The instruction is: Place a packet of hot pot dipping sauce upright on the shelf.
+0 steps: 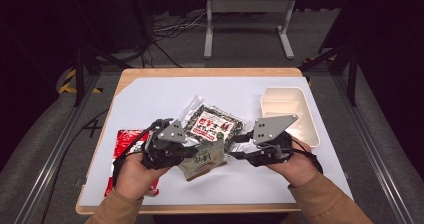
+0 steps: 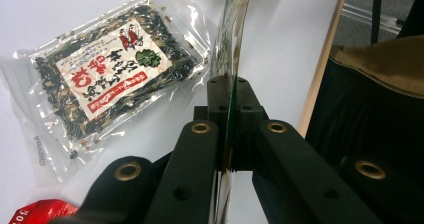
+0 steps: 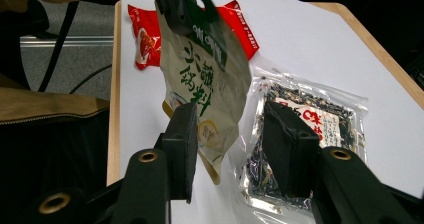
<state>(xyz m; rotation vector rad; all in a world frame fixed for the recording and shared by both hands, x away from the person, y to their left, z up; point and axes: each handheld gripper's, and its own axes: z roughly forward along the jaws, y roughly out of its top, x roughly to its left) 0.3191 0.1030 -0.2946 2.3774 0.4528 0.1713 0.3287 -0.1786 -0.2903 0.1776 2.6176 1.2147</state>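
Item: green-and-cream pouch (image 1: 204, 160), flat sealed sachet with a dark green header and hang hole, held clear of the white sheet (image 1: 150, 96) near the table's front edge, between the two hands. Holder: left gripper (image 1: 172, 151), jaws pressed together on the pouch's top edge; in the left gripper view the pouch (image 2: 231, 49) runs edge-on between the two black jaws and rises away from them as a thin, slightly bowed blade. Second tool: right gripper (image 1: 240, 146), jaws spread with a clear gap and nothing pinched; in the right gripper view the pouch (image 3: 207, 79) hangs from the left gripper (image 3: 180, 6) at the top of frame, its long axis running down towards the right gripper's own jaws, its lower corner (image 3: 212, 159) lying in the gap and nearer the left-hand jaw, with no pad seen pressing on it. Governing relation: the pouch's free lower end points at the right gripper, so the right hand is the nearer one to that end; a pinch there looks to need the jaws closing across the pouch's thin face, not along its length. Neighbours: clear seaweed bag (image 1: 212, 121) with red-and-white label, flat on the sheet just behind the pouch and under the right gripper's far jaw in its own view; red packet (image 1: 127, 144) flat at the left, partly beneath the left hand (image 1: 132, 176); cream tray (image 1: 290, 116) at the right rear, apart from both grippers. Right hand (image 1: 295, 166) at the front right.
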